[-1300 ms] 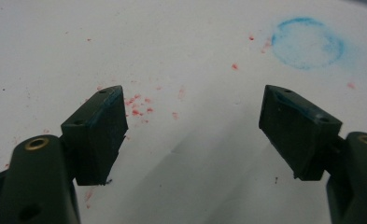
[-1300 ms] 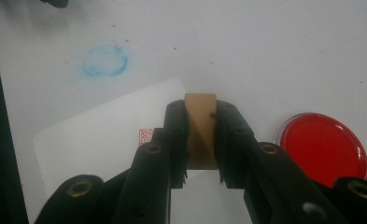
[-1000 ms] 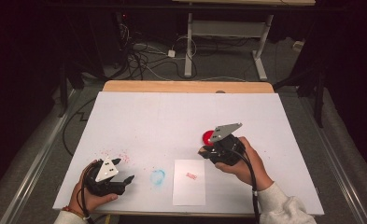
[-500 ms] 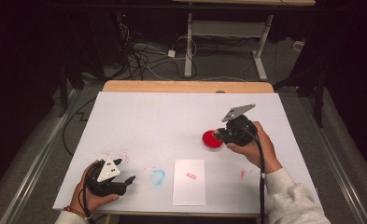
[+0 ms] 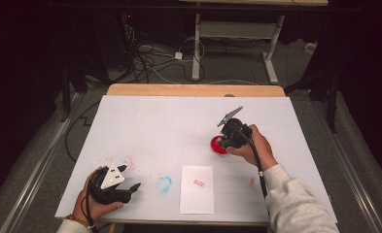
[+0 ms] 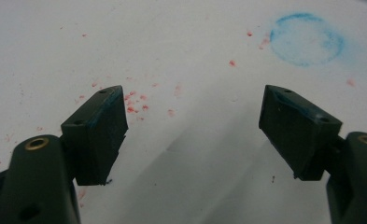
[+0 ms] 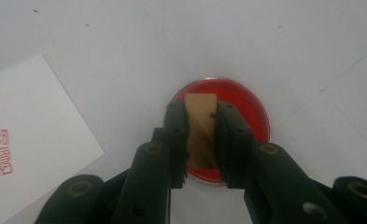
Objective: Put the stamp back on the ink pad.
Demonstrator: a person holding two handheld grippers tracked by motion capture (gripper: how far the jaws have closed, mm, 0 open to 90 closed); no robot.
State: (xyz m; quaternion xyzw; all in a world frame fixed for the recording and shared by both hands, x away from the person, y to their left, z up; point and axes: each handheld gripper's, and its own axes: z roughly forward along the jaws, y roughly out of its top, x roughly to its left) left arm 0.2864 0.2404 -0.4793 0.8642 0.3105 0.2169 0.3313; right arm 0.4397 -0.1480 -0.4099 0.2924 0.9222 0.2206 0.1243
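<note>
My right gripper point(image 5: 226, 141) is shut on a small tan wooden stamp point(image 7: 201, 123), seen end-on between its jaws. The stamp's tip is over the round red ink pad point(image 7: 246, 112), which lies right of the table's centre point(image 5: 217, 146). Whether the tip touches the ink I cannot tell. A white sheet of paper point(image 5: 197, 194) near the front edge bears one red stamp mark point(image 5: 198, 182), which also lies at the left in the right gripper view point(image 7: 0, 151). My left gripper point(image 5: 131, 177) rests at the front left, open, with nothing between its jaws point(image 6: 195, 107).
The white table cover point(image 5: 179, 121) carries a blue ring smudge point(image 5: 164, 184) left of the paper and scattered red specks point(image 6: 134, 105) near the left gripper. A small red smear point(image 5: 251, 181) lies right of the paper. Cables and desk legs stand on the floor beyond the far edge.
The right gripper with the stamp swung out to the right of the ink pad, then came back left and lower over it. The left gripper stayed where it was.
</note>
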